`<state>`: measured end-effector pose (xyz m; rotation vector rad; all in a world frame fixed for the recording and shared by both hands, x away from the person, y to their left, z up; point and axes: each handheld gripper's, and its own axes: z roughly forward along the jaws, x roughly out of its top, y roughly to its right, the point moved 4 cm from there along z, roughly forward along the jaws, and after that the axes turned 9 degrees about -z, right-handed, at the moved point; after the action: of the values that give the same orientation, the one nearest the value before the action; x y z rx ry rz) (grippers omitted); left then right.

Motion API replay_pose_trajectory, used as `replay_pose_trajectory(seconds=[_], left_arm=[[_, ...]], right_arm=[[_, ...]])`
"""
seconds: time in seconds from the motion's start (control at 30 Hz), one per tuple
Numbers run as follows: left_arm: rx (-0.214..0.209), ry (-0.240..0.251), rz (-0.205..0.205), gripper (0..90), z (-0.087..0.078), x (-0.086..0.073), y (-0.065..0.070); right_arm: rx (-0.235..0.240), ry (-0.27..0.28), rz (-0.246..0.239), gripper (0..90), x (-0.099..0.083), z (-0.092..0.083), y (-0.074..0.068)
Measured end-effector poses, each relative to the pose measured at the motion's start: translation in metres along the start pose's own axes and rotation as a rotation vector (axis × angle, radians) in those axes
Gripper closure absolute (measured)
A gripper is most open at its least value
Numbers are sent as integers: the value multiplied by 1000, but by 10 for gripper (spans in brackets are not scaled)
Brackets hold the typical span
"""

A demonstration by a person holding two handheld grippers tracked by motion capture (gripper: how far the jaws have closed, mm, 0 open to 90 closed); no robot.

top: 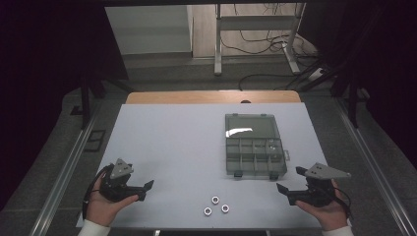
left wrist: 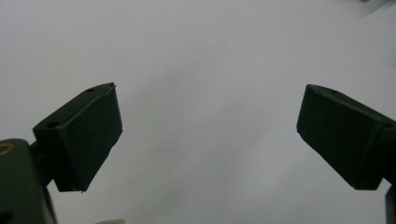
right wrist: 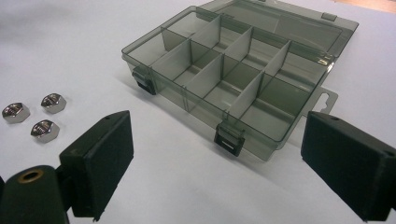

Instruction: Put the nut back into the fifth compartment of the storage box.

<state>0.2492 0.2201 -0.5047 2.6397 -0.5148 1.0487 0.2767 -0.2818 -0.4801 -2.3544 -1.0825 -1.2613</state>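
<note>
Nuts (top: 215,205) lie near the open organizer box (top: 255,157); both hand-held grippers gape, empty.

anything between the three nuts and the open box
No, that stretch is bare white table. In the right gripper view the nuts lie apart from the compartment box, nothing between. The high view agrees.

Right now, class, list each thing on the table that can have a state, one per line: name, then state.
Compartment box: lid open and laid back flat, the compartments seen here empty, both front latches undone.
Three nuts: loose on the table, apart from the box, ungripped.
Left hand-held gripper: open, nothing between its jaws.
Right hand-held gripper: open, nothing held, facing the box.
</note>
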Motion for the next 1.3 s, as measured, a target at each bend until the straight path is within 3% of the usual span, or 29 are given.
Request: replay_pose_trajectory(seconds=[0.2, 0.43, 1.1, 1.3], left_arm=[[-10, 0, 4, 70, 0, -1, 0], [-17, -4, -1, 70, 2, -1, -5], [-23, -27, -5, 72, 6, -3, -4], [-23, -19, -2, 76, 6, -1, -5]], right_arm=[[1, 1, 0, 103, 2, 0, 0], [25, -20, -23, 108, 6, 14, -4], [58, -47, -63, 122, 6, 18, -9], [76, -52, -95, 124, 13, 18, -18]])
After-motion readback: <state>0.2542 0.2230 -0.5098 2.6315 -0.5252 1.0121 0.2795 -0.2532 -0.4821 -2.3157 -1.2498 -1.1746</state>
